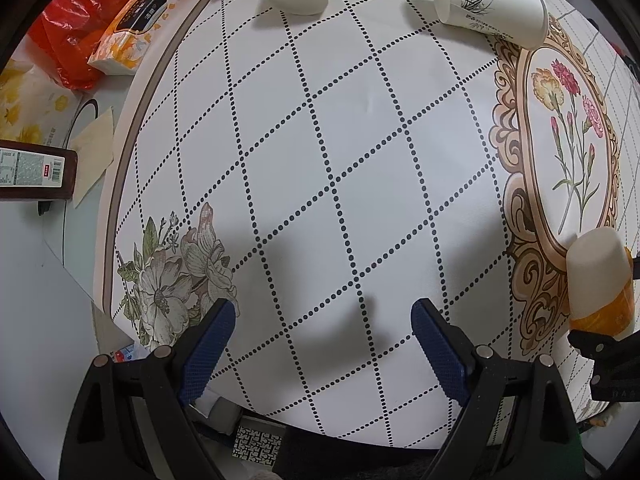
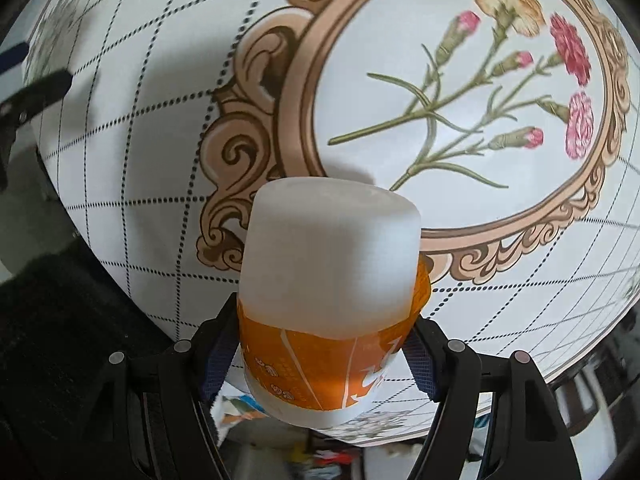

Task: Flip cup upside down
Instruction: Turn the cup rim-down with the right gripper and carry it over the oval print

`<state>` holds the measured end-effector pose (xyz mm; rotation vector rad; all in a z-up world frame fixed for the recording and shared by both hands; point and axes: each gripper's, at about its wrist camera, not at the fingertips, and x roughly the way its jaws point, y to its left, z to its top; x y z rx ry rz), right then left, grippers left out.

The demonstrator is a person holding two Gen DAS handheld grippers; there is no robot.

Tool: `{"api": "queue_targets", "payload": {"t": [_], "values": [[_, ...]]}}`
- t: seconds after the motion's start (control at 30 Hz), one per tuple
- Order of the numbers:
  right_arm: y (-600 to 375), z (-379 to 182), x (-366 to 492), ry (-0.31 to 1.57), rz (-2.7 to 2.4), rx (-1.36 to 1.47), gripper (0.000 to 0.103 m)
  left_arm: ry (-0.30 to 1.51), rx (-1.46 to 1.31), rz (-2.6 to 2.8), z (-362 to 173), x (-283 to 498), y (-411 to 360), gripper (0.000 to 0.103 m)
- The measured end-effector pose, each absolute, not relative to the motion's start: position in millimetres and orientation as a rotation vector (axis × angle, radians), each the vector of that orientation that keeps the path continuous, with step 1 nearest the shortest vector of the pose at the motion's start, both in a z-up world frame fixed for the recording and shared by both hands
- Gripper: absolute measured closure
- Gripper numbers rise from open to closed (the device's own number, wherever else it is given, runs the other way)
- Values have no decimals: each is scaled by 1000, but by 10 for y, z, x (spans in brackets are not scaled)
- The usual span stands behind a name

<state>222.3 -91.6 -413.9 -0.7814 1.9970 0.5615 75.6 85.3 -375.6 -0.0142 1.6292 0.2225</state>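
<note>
Left wrist view: a gridded, flower-printed tablecloth point(image 1: 340, 140), two paper cups point(image 1: 492, 8) lying tipped at its far edge, a tissue pack point(image 1: 140, 20) beyond; the left gripper point(image 1: 323, 344) hangs spread, holding nothing. Right wrist view: the right gripper point(image 2: 320, 356) pinches the orange-banded cup point(image 2: 328, 292) above the carnation medallion point(image 2: 460, 100).

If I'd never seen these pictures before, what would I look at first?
Probably the orange-and-white cup, right in the middle of the right wrist view, pinched by the right gripper above the table. Behind it are the pink carnations painted in a gold oval on the tablecloth. In the left view, the left gripper is open and empty, and a white paper cup lies on its side at the far edge.
</note>
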Motion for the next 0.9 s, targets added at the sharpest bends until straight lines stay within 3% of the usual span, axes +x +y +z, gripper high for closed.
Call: {"api": "queue_targets", "payload": {"t": [0.43,0.57,0.9], "values": [[-1186,-4249,2415,2093,454,-595,25,1634,6,209,-3770,780,750,13],[-1206,-4179,2608,2081,440,-552,14,1639,1,204,-3777,793,710,13],[-1296,-4107,2965,2087,373,-425,14,1639,21,183,-3763,857,567,13]]}}
